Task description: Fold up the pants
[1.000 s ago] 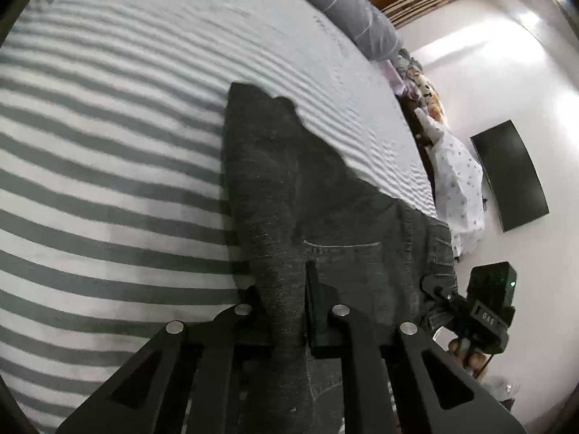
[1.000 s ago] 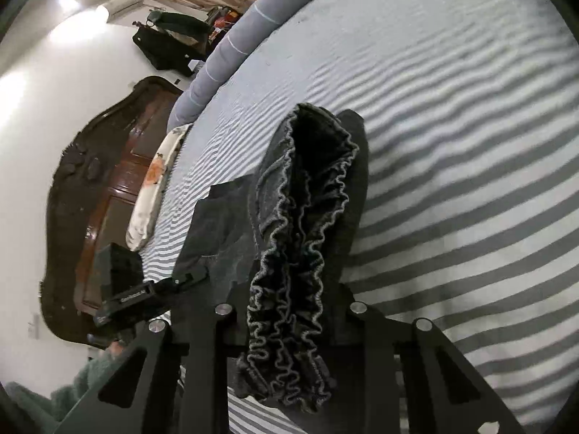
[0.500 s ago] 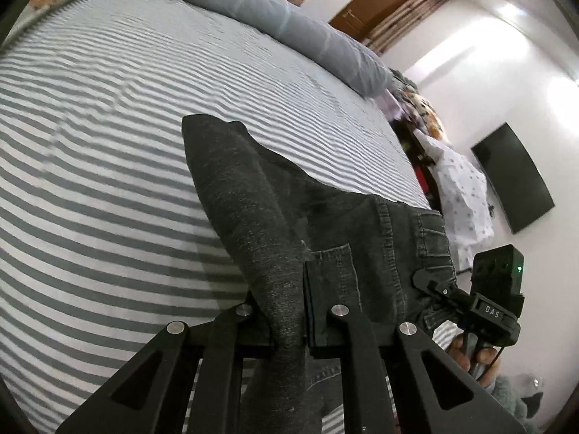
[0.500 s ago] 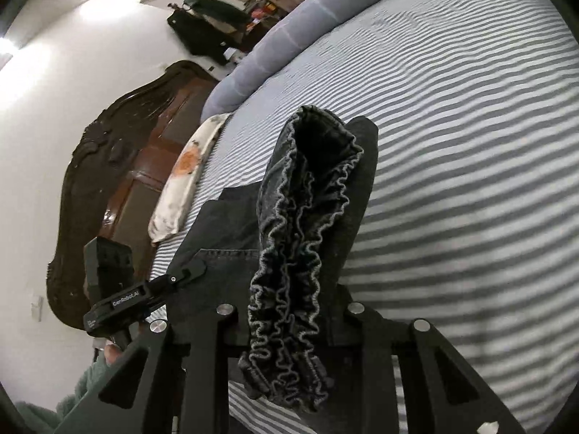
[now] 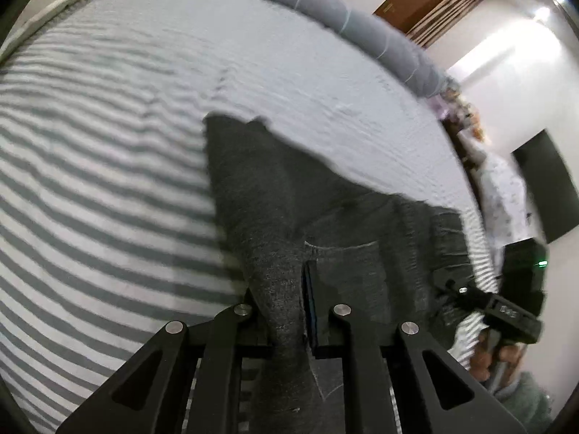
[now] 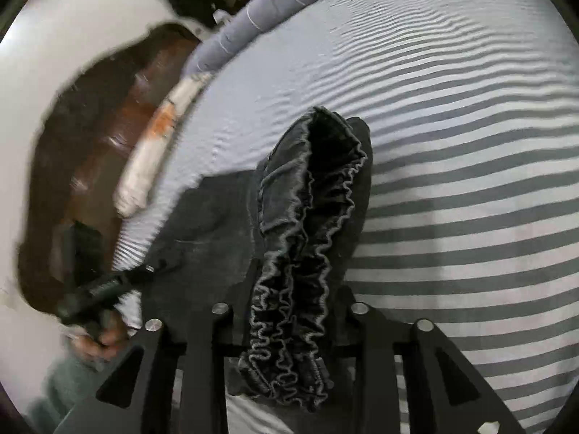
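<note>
Dark charcoal pants, faded grey along the seams, with a paler ruffled edge at the waistband. The bedsheet runs in grey and white stripes. A plain grey bolster with thin white lines, a reddish-brown headboard, white walls, matte black grippers

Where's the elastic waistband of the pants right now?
In the right wrist view the waistband sits bunched between the right gripper's jaws at centre, above the striped bedsheet.
</note>
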### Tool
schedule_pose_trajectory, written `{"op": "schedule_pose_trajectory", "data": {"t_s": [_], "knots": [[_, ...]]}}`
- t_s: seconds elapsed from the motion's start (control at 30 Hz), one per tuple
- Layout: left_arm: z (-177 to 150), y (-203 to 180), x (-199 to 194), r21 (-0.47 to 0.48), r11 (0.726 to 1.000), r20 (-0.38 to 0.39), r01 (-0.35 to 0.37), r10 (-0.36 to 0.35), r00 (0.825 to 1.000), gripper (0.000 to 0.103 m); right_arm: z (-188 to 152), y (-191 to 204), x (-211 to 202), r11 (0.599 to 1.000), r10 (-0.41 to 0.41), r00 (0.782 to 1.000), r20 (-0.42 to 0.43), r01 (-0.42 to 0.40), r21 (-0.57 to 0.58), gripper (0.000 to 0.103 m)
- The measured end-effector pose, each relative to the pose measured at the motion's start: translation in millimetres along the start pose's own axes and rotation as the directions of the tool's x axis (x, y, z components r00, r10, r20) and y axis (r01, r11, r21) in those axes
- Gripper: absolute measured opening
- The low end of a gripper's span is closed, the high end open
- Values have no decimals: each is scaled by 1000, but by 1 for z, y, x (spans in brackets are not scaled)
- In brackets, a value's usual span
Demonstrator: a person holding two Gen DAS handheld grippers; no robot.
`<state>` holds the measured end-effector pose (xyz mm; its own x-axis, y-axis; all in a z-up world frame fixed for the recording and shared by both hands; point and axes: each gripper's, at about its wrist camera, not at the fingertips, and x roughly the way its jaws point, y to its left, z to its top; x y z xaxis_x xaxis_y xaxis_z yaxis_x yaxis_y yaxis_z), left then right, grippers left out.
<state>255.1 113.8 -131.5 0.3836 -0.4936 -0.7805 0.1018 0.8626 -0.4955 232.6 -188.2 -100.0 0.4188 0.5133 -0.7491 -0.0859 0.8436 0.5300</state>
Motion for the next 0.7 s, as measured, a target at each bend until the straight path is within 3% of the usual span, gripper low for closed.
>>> {"op": "schedule_pose_trajectory", "data": {"t_s": [0.07, 0.1, 0.23, 0.43, 0.6, 0.7], "knots": [[-5, 7, 2, -13, 1000, -4, -22, 22, 1000, 26, -4, 0, 1, 996, -88, 996, -3, 87, -28, 48], [-9, 10, 3, -22, 999, -2, -25, 25, 1000, 32, -7, -1, -1, 991, -132, 991, 2, 132, -38, 50], [-23, 13, -5, -16, 999, 20, -38, 38, 999, 37, -19, 1, -17, 972, -217, 975, 46, 220, -83, 66], [-50, -3, -13, 97, 984, 91, -153, 144, 985, 47, -41, 7, -27, 932, -316, 945, 88, 326, -160, 67], [-56, -24, -6, 142, 947, 164, -287, 263, 951, 52, -39, 6, -20, 928, -348, 934, 75, 355, -115, 68], [-60, -43, -9, 144, 923, 184, -357, 330, 926, 55, -42, 19, -29, 911, -387, 916, 106, 398, -110, 70]]}}
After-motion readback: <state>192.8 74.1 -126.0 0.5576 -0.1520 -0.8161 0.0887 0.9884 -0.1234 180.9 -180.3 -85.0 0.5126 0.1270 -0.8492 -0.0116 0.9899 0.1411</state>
